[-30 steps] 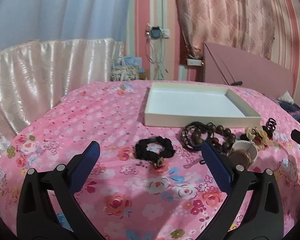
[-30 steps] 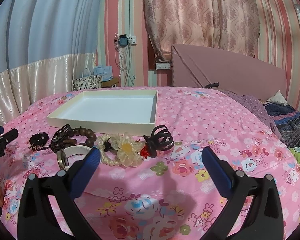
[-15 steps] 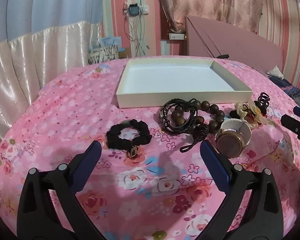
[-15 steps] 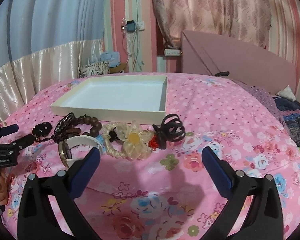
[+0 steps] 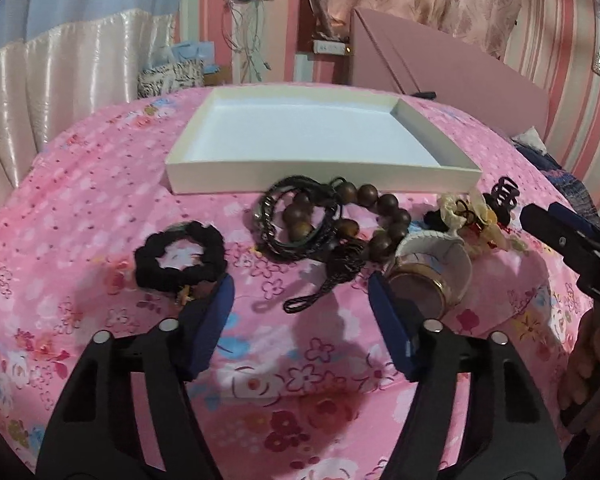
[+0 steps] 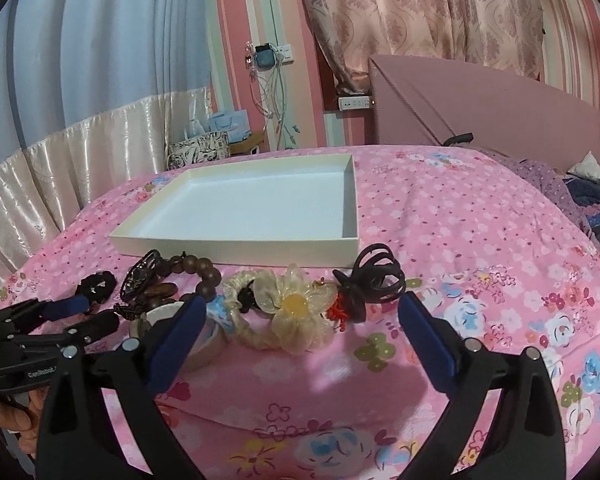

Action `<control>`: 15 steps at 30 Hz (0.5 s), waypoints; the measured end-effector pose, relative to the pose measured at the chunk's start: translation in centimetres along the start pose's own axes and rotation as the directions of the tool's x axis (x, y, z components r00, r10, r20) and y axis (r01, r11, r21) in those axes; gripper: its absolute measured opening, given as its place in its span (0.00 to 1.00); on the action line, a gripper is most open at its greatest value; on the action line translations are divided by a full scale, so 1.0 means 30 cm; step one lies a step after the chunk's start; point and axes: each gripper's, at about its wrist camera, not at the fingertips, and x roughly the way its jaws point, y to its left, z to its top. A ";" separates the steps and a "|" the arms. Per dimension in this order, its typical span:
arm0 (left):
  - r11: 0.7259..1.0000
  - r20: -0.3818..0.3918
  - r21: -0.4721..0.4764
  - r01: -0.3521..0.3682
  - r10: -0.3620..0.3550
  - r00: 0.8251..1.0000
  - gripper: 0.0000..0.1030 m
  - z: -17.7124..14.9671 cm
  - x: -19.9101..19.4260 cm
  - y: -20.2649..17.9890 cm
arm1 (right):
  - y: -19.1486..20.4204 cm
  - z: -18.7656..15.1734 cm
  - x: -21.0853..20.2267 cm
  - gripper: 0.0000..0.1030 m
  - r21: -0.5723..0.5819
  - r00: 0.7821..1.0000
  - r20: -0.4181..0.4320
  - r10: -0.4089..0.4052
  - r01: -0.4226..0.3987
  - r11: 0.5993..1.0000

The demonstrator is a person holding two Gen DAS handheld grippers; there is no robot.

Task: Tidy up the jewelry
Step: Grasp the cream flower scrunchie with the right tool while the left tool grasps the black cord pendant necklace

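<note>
Shallow white cardboard tray (image 5: 320,176) on pink floral bedspread (image 5: 100,184); jewelry in a row just before it: black scrunchie (image 5: 180,254), brown wooden bead bracelet (image 5: 380,220), white-strapped watch (image 5: 432,276). Left gripper (image 5: 300,300) fingers apart, just been closing, gripping nothing. Right gripper (image 6: 300,330) fingers spread wide, empty. Partial lettering "GenRobot" on left gripper body.

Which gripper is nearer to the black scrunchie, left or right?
Left. The left gripper is just in front of the black scrunchie, one finger beside it. The right gripper is further away, at the flower hair tie.
</note>
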 end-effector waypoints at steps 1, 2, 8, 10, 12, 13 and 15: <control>1.000 -0.008 0.003 0.008 -0.008 1.000 0.53 0.003 0.008 -0.004 | 0.001 0.002 0.003 0.94 0.000 1.000 -0.002 0.001 -0.001 1.000; 1.000 -0.016 0.004 0.015 -0.015 1.000 0.50 0.005 0.018 -0.008 | 0.003 0.000 0.005 0.94 -0.003 1.000 -0.006 0.004 -0.004 1.000; 0.996 -0.048 -0.043 0.082 -0.084 0.995 0.07 0.005 0.059 -0.003 | 0.008 0.002 0.015 0.94 -0.006 1.000 -0.019 0.013 -0.013 1.000; 0.993 -0.032 -0.063 0.097 -0.099 0.995 0.04 0.004 0.061 0.004 | 0.000 0.002 0.024 0.94 0.004 0.999 -0.033 0.025 -0.025 1.000; 0.992 -0.016 -0.069 0.109 -0.110 0.994 0.03 0.002 0.053 0.007 | -0.008 0.001 0.034 0.92 0.017 0.998 -0.050 0.039 -0.038 0.999; 0.991 -0.006 -0.072 0.110 -0.111 0.994 0.03 0.001 0.050 0.005 | -0.012 0.000 0.038 0.84 0.020 0.998 -0.058 0.039 -0.038 0.999; 0.990 0.010 -0.079 0.114 -0.113 0.994 0.03 -0.001 0.043 0.008 | -0.023 -0.002 0.055 0.72 0.031 0.995 -0.088 0.048 -0.046 0.998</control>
